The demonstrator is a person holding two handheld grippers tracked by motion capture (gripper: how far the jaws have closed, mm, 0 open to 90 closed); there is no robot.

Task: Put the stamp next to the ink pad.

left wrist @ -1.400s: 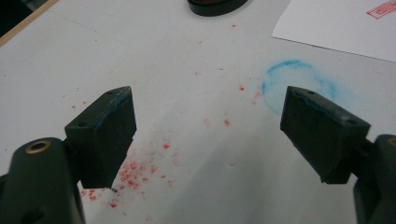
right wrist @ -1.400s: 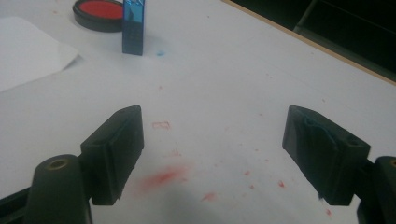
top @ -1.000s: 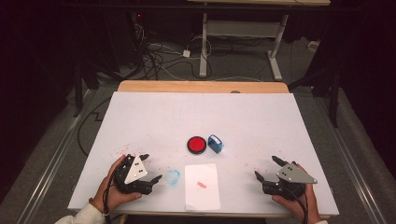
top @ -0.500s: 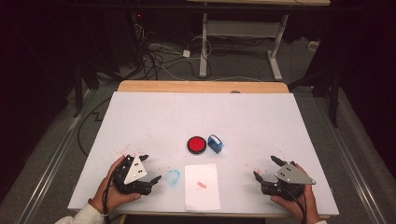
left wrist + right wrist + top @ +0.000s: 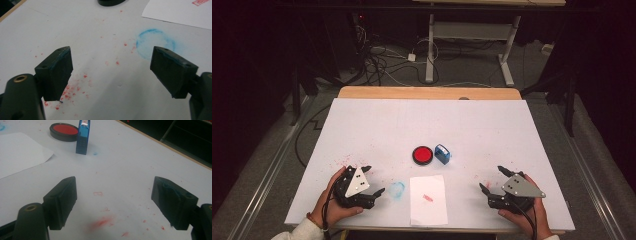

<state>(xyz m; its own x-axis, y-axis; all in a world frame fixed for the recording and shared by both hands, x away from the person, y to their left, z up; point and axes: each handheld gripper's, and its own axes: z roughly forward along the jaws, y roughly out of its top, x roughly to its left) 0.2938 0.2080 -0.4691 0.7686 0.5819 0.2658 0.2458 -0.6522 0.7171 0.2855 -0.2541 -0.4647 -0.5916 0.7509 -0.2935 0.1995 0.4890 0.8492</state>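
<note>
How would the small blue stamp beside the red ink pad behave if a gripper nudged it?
The small blue rectangular stamp stands upright on a narrow base, so it would probably tip. It looks light, likely sliding on the smooth white table.

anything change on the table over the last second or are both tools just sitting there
Nothing visibly changed. The left tool and right tool rest open at the near edge of the table, holding nothing. The red ink pad, blue stamp and paper lie where they were.
</note>
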